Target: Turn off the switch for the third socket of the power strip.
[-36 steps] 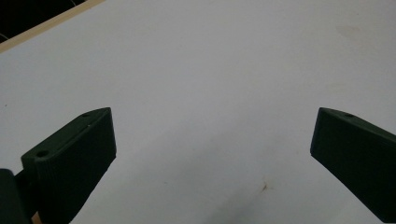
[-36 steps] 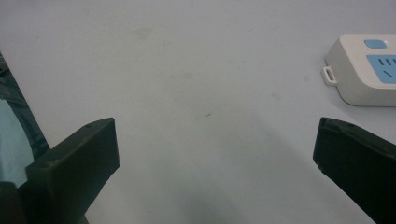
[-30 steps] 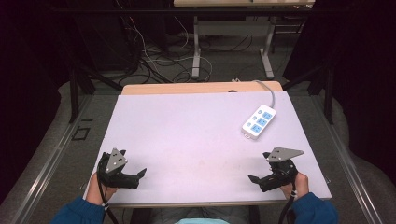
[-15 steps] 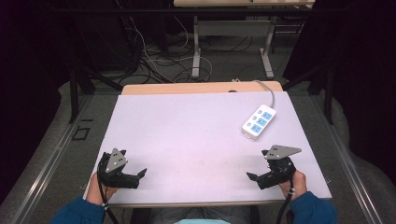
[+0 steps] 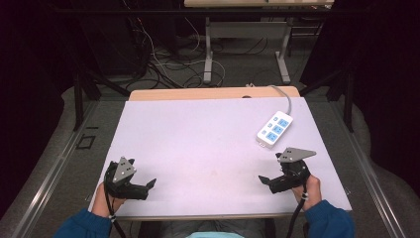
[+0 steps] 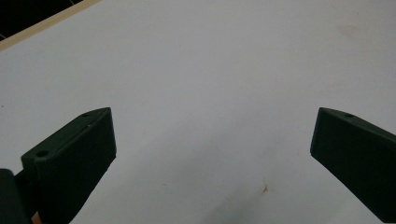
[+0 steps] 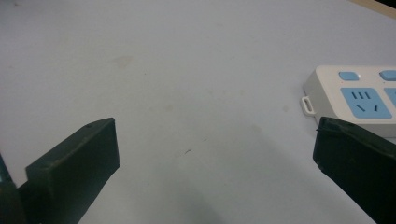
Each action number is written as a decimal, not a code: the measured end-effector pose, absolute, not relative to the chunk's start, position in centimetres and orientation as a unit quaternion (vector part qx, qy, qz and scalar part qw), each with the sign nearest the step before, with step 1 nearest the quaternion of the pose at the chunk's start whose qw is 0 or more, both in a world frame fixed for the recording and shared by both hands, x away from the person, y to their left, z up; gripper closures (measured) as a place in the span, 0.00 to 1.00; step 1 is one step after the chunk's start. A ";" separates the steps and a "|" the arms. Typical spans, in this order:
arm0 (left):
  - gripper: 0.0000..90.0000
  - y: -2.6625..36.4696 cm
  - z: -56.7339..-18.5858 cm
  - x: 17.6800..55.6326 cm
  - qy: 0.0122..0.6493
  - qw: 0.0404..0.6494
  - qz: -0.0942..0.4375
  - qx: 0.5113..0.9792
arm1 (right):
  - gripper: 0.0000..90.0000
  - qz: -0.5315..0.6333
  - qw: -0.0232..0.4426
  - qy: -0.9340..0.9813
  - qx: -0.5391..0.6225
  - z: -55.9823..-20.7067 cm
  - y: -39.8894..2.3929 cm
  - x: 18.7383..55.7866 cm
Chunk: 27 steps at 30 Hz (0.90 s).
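Observation:
A white power strip (image 5: 275, 128) with blue sockets lies at the right of the pale table top (image 5: 208, 139), its grey cable running off the far edge. My right gripper (image 5: 266, 181) rests open near the front right, a little nearer me than the strip. In the right gripper view the strip (image 7: 359, 98) sits just beyond the right jaw, and nothing is between the jaws of the right gripper (image 7: 217, 149). My left gripper (image 5: 147, 189) rests open at the front left. Bare table lies between the jaws of the left gripper (image 6: 212, 140).
A wooden strip (image 5: 213, 93) edges the table's far side. Beyond it stand metal table legs (image 5: 208, 59) and a tangle of cables (image 5: 158, 64) on the floor. Dark frames flank the table left and right.
The right gripper has shifted slightly toward me and to the right. The left gripper has stayed where it was.

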<state>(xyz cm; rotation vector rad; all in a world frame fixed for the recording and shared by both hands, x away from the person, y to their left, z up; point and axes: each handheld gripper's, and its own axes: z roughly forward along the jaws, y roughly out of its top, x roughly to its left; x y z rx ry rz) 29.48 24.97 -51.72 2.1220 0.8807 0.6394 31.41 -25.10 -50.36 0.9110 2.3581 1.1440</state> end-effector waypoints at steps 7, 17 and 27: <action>0.00 25.0 -51.7 29.5 0.342 0.366 0.249 0.829 | 0.00 0.404 0.185 0.835 0.324 -50.1 -24.9 32.4; 0.00 25.0 -51.7 29.5 0.342 0.369 0.249 0.827 | 0.01 0.399 0.187 0.832 0.337 -50.2 -24.9 33.8; 0.00 25.0 -51.7 29.5 0.341 0.369 0.250 0.828 | 0.00 0.395 0.186 0.827 0.353 -50.2 -25.3 35.8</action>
